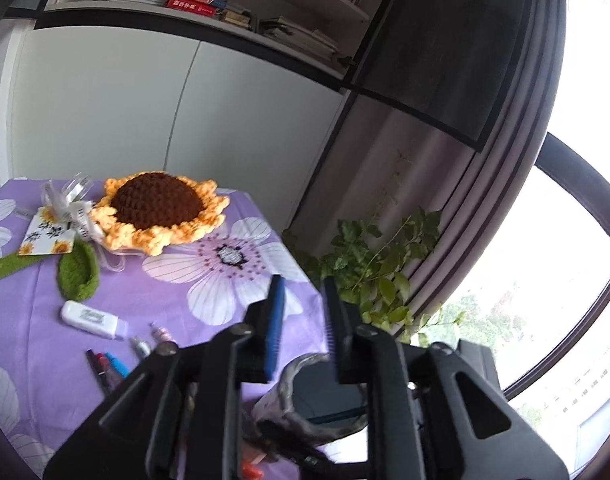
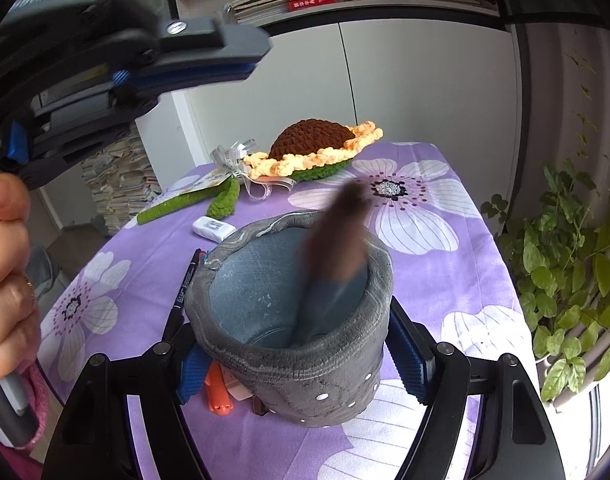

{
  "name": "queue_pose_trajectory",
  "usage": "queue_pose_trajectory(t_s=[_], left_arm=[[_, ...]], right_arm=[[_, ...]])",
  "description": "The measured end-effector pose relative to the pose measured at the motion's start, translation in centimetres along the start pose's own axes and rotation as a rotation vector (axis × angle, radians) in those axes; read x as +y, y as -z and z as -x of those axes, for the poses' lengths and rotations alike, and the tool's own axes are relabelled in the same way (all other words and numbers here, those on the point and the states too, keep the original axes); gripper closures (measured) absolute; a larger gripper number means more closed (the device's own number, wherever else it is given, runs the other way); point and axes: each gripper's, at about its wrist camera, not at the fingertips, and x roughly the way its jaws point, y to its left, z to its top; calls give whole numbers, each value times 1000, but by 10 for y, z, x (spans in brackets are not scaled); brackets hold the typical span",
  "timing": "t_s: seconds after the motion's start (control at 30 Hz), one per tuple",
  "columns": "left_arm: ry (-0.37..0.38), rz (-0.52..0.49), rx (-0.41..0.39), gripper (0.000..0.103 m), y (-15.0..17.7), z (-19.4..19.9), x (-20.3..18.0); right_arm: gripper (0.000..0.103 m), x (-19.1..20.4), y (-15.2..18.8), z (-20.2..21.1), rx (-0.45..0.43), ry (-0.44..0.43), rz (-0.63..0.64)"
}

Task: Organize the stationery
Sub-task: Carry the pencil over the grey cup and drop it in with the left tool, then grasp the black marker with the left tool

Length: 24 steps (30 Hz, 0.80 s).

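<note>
My right fingers (image 2: 297, 364) clamp the grey cup (image 2: 293, 320) from both sides, near edge of the worktop (image 2: 445, 272). Blurred brown-tipped item (image 2: 337, 240) inside the cup, can't identify it. My left fingers (image 1: 303, 324) parted, holding nothing, above the cup. Pens (image 1: 109, 364) left of it, partly hidden. An orange item (image 2: 219, 394) is half covered by the cup.

Purple floral-cloth table (image 2: 445, 248): grey pen cup (image 2: 293, 320), crochet sunflower (image 2: 313, 152), white eraser (image 2: 213, 228), black marker (image 2: 185, 284), orange pen (image 2: 219, 394).
</note>
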Motion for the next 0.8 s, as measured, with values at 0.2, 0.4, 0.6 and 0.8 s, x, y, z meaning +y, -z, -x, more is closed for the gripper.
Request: queue_pose_trajectory(t_s=[0.2, 0.4, 0.6, 0.8], left_arm=[[-332, -1, 113, 16, 23, 18, 54], [-427, 164, 392, 60, 56, -6, 112], [-456, 221, 423, 68, 63, -34, 128], [-518, 153, 439, 90, 55, -52, 127]], right_arm=[[25, 0, -1, 4, 9, 49, 23], [25, -3, -1, 4, 12, 56, 4], [25, -2, 0, 3, 18, 52, 3], [25, -2, 0, 1, 20, 50, 2]])
